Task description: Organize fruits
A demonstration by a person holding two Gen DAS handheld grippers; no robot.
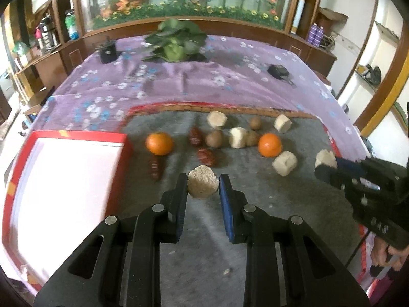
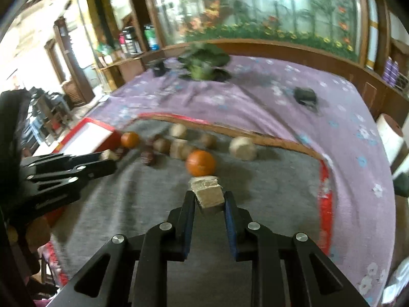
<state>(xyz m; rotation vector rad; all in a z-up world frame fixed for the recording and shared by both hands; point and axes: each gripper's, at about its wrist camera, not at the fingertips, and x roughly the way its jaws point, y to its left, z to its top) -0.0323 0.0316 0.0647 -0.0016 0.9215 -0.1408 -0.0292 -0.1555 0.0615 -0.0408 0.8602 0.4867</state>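
Two claws, left claw (image 1: 203,185) and right claw (image 2: 209,199), each grip a pale chunk; no legible writing.

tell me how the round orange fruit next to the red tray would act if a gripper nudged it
The round orange fruit would probably roll: it looks near-spherical and sits free on the flat grey mat. Its smooth, shiny skin may slip between flat pads. Pushed left, it would likely stop against the red tray wall.

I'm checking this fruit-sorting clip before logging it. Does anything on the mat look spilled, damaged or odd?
One small thing: a pale crumb lies alone on the grey mat, near the left gripper, which grips a pale chunk. It may have flaked off a chunk. The red tray holds nothing visible.
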